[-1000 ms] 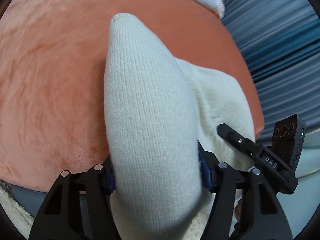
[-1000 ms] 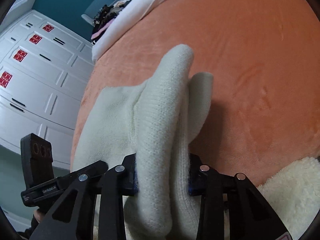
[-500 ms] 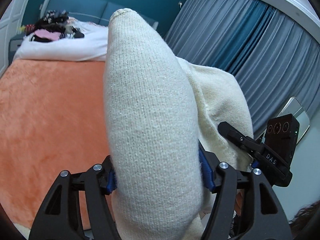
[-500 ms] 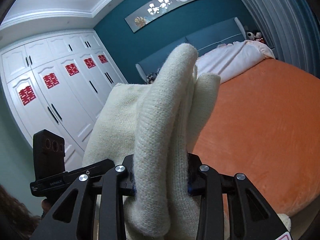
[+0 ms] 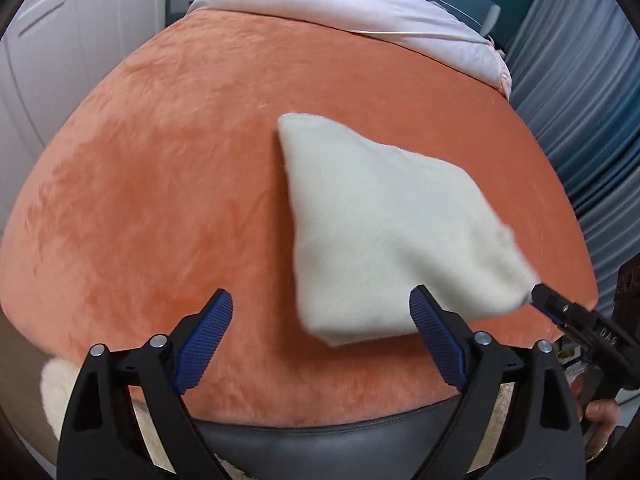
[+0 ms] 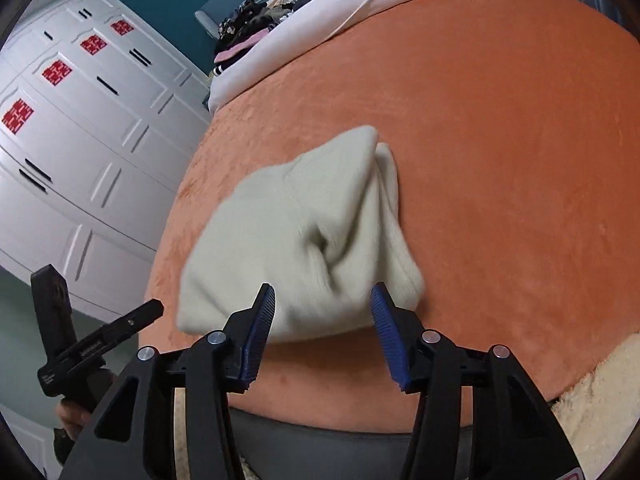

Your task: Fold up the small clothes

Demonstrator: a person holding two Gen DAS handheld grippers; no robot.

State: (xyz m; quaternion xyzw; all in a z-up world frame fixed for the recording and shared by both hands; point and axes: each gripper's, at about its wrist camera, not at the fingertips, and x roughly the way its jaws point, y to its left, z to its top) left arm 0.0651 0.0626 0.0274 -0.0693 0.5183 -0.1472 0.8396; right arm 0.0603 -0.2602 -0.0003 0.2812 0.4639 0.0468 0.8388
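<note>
Left gripper (image 5: 320, 344): jaws wide open, empty. Garment (image 5: 384, 236) on orange bed (image 5: 160, 200), just beyond and right of its fingers, long axis near-to-far. Right gripper (image 6: 322, 330): open, garment edge between tips; nearer.

Cream garment (image 5: 384, 236): soft matt knit cloth. Orange bed cover (image 5: 160, 184): plush, short-pile velvet-like fabric with faint sheen. Left gripper (image 5: 320, 344) and right gripper (image 6: 322, 332): matt black plastic frames, ribbed blue pads (image 5: 204, 344), bright metal rivets (image 5: 158, 341)
</note>
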